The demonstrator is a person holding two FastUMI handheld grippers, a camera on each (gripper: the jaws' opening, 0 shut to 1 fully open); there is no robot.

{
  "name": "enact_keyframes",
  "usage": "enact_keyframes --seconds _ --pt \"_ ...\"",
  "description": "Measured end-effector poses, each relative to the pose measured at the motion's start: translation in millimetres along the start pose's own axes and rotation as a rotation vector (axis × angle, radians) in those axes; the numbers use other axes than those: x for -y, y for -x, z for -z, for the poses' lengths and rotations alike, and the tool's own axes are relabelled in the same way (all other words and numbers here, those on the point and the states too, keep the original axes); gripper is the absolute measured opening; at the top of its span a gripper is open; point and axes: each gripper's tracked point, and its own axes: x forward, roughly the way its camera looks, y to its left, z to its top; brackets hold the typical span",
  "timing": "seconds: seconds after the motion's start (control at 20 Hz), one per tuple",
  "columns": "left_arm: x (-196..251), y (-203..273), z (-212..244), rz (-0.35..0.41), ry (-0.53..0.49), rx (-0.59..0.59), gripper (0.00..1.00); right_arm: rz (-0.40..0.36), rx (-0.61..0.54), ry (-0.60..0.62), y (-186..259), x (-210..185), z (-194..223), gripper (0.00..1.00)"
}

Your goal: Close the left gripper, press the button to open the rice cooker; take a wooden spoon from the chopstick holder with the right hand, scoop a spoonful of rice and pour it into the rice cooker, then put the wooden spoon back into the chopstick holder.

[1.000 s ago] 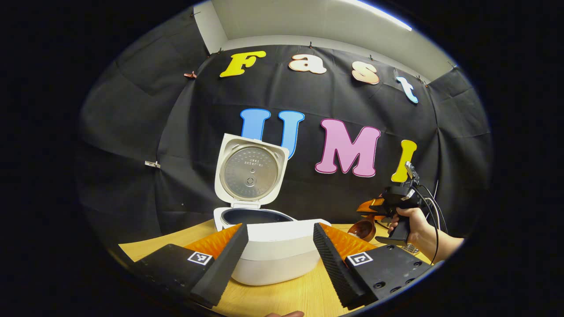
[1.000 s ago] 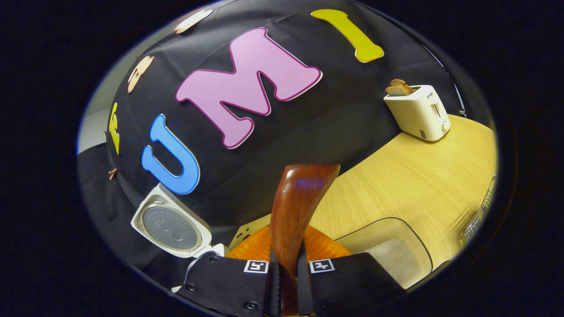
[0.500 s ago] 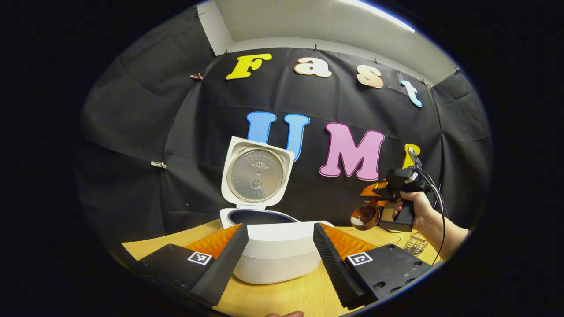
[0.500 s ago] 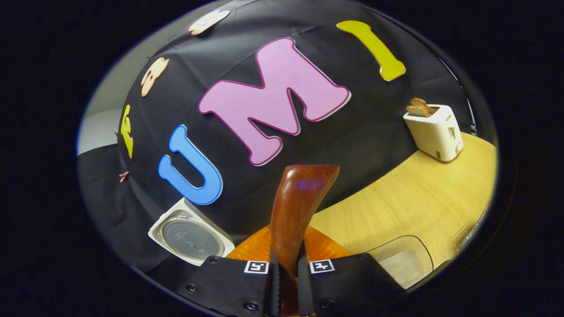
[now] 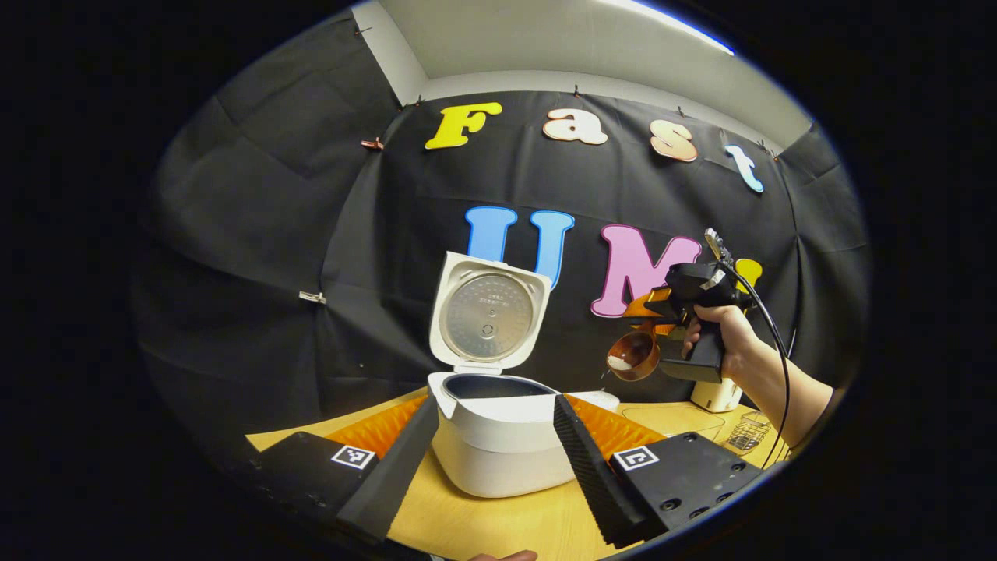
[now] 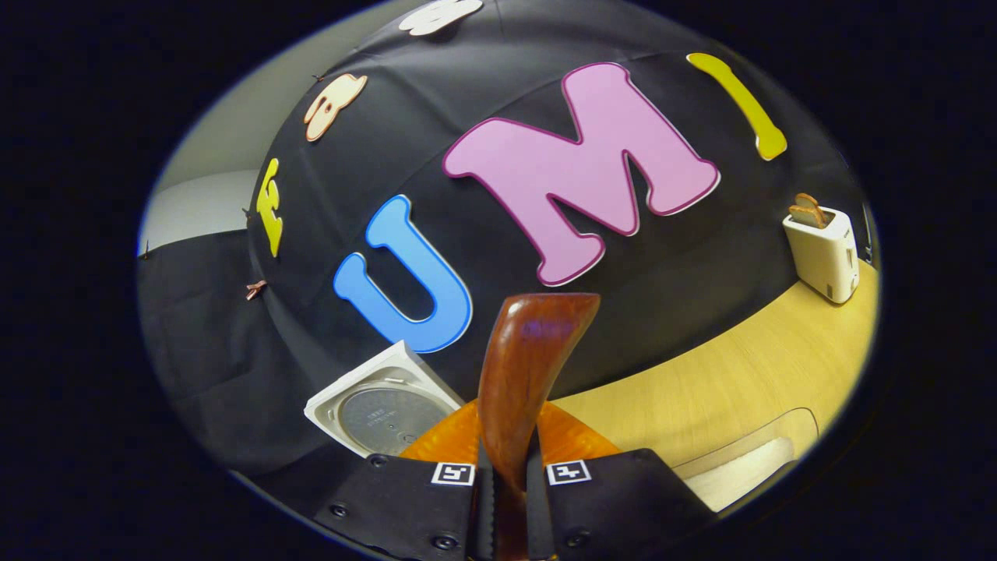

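One wooden spoon point(image 6: 523, 366) clamped (rice point(image 5: 620, 363) aboard), rice cooker point(image 5: 498, 436) open

White toaster point(image 6: 822, 249) holding toast point(image 6: 803, 210) on table point(image 6: 724, 389).

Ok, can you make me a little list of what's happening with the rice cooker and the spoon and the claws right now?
rice cooker: on the wooden table, lid standing open
wooden spoon: held in the air right of the cooker, some white rice in its bowl
right claw: shut on the spoon's handle, a hand holding it
left claw: open, cooker seen between its fingers
toaster: far end of the table, bread sticking out
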Motion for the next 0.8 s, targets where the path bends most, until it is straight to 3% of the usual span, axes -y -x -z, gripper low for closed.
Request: enact_keyframes --seconds 0.2,0.45,0.8 --pt "-20.9 5.7 -3.0 -0.05 -0.009 -0.002 0.95 -0.032 -0.06 -0.061 -30.8 -29.3 28.8 0.18" --pt "-49.5 6.6 2.8 -0.114 -0.024 -0.025 0.95 -0.06 -0.104 -0.016 -71.6 -66.7 64.3 0.19" --pt "-71.4 5.2 2.0 -0.154 -0.016 -0.019 0.95 -0.088 -0.149 0.179 -94.8 -107.8 108.6 0.18"
